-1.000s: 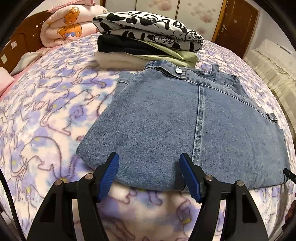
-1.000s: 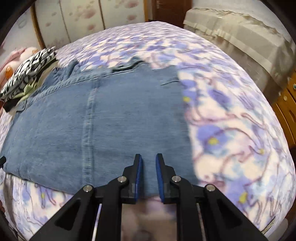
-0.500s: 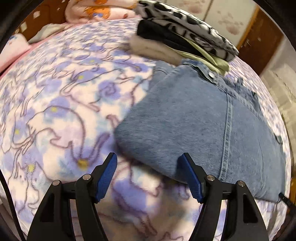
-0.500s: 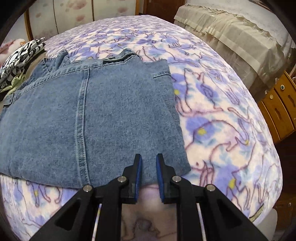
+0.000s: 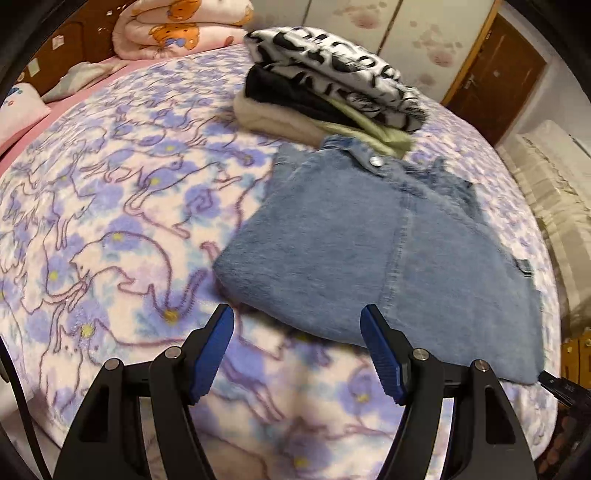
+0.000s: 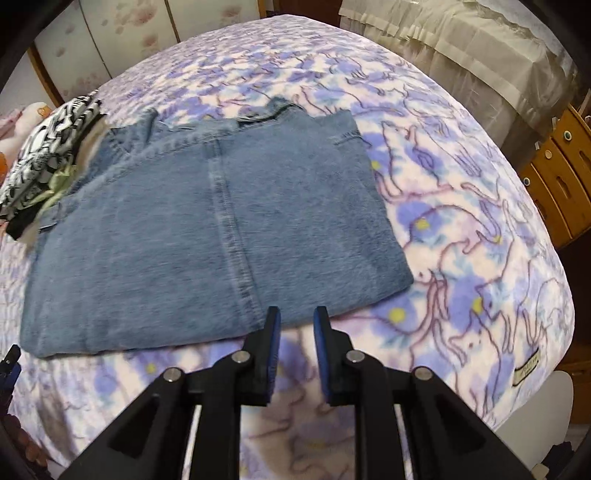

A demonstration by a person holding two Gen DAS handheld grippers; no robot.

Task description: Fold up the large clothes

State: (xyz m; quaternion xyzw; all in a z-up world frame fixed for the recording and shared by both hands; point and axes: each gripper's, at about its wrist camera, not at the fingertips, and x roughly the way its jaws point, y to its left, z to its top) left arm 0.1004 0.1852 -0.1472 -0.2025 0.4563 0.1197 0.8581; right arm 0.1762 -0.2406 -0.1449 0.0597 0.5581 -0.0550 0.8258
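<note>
A folded blue denim garment (image 5: 388, 254) (image 6: 207, 236) lies flat on the purple flowered bed cover (image 5: 122, 206). My left gripper (image 5: 297, 321) hangs open above the near edge of the denim, at its left corner, with nothing between its blue pads. My right gripper (image 6: 296, 321) hovers over the near edge towards the denim's right corner. Its jaws are opening, a narrow gap shows between the pads and no cloth is in it. Neither gripper touches the denim.
A stack of folded clothes (image 5: 332, 88) with a black-and-white patterned piece on top sits just behind the denim. A rolled pink quilt (image 5: 177, 26) lies at the head of the bed. A wooden drawer unit (image 6: 554, 166) stands beyond the bed's right edge.
Both grippers have pulled back and up from the denim's near edge. The right gripper's pads, earlier almost together over the edge, now stand further apart. The left view has swung left.
</note>
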